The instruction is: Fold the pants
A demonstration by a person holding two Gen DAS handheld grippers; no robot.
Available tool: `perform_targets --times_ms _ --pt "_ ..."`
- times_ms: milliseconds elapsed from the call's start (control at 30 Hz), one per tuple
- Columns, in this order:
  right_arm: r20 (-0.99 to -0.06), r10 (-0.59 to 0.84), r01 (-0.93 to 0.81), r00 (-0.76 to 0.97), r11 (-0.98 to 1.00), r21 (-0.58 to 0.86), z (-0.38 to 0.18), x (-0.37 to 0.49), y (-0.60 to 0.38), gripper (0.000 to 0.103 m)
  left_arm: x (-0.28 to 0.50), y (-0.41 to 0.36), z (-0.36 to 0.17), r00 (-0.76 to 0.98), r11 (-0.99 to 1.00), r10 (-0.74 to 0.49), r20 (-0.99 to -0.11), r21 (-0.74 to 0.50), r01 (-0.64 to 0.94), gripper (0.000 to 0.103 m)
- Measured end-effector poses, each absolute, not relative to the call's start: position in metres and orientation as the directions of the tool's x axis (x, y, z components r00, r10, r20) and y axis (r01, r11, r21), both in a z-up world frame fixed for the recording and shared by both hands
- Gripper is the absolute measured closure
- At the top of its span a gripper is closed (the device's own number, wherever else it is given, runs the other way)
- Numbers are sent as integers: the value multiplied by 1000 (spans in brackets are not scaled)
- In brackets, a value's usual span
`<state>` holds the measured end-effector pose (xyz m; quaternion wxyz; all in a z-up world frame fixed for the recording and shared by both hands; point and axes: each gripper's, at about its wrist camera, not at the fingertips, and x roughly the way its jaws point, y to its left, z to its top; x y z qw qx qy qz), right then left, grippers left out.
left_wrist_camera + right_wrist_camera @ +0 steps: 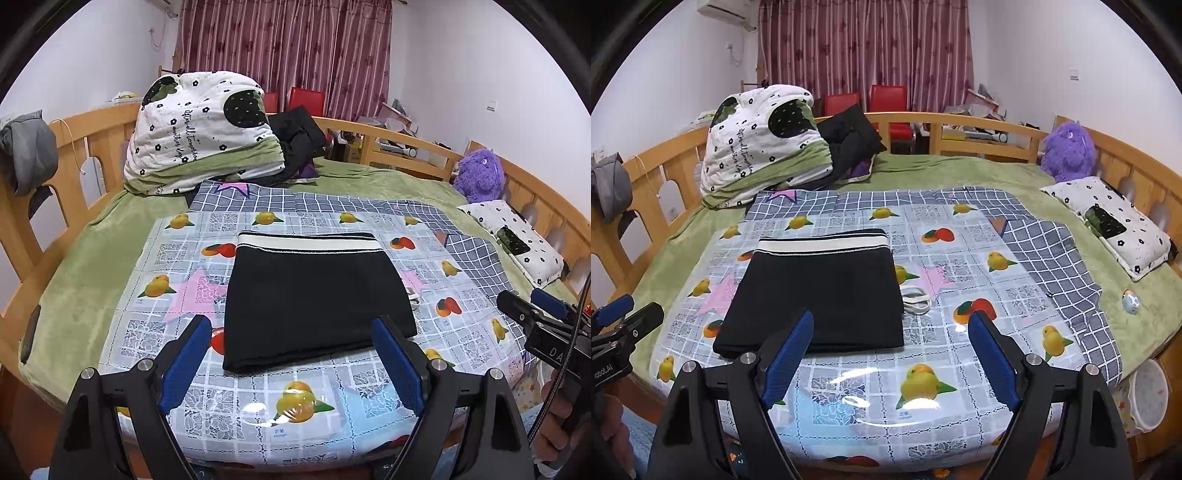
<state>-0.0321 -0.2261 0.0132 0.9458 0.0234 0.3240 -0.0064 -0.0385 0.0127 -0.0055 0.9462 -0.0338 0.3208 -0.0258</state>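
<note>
The black pants lie folded into a flat rectangle on the fruit-print plastic sheet, white-striped waistband at the far side. They also show in the right wrist view. A white drawstring pokes out at their right edge. My left gripper is open and empty, above the pants' near edge. My right gripper is open and empty, near the pants' near right corner. Each gripper shows at the edge of the other's view: the right gripper in the left wrist view and the left gripper in the right wrist view.
The sheet covers a checked blanket on a green bed with a wooden rail. A folded quilt and dark clothes sit at the back left. A purple plush toy, a pillow and a small blue toy lie on the right.
</note>
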Motion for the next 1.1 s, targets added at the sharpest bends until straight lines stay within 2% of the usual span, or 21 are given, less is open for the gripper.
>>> perform_targets --times_ms 1100 --pt "-616 7 22 788 999 38 12 -33 -224 18 -39 13 -5 789 996 -73 -611 -84 27 15"
